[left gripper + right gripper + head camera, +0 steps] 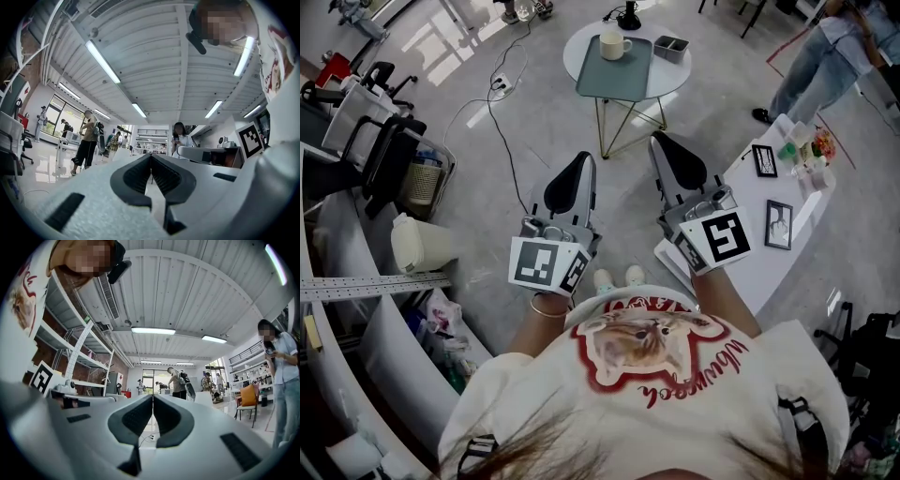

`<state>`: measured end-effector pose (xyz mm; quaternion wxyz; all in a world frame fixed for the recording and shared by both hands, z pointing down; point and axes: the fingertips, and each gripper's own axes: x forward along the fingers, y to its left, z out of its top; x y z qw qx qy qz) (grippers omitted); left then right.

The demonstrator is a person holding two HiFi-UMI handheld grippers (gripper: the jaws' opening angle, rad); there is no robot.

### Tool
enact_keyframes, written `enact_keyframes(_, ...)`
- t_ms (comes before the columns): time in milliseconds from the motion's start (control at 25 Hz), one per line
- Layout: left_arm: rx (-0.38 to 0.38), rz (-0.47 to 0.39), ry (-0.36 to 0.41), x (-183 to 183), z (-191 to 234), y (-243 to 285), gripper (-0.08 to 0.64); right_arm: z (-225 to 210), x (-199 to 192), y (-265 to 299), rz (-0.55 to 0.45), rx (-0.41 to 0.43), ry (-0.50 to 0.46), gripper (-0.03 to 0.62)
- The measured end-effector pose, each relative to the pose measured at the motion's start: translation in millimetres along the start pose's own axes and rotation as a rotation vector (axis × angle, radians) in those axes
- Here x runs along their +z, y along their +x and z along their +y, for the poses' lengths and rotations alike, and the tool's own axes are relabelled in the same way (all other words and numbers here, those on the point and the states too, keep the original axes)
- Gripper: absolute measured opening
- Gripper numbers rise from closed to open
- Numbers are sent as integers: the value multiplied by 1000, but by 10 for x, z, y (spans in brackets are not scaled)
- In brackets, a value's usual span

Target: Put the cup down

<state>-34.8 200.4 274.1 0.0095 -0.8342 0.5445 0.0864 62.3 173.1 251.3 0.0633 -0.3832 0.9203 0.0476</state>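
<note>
Cup [612, 43] sits upright on tray [619, 82], 12 o'clock, well apart from me. L gripper [581, 161] & R gripper [664, 141] both clenched on nothing, parked by my chest. I judge the cup's already down, so 0 left to hold.

We find the head view dim and grey overall; the only strong light is the sunlit patches on the floor [431, 42], far ahead and to the left of the left gripper [584, 157]. Both gripper views are brighter. Above the left gripper's shut jaws, ceiling strip lights [104, 62] burn white, and the windows [61, 117] to their left are washed out, with glare on the floor below them. Above the right gripper [153, 396], a long lamp [157, 330] glows evenly. Both views bow strongly toward black corners, and each gripper's near body is blurred.
</note>
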Motion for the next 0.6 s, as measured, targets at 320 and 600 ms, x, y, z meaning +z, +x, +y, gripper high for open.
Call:
enact_keyframes(320, -4, -9, 4, 28, 37, -20, 14, 71, -9, 41, 4, 12, -10, 28)
enact_keyframes(600, -5, -9, -1, 19, 25, 8, 14, 49, -7, 43, 4, 9, -9, 28)
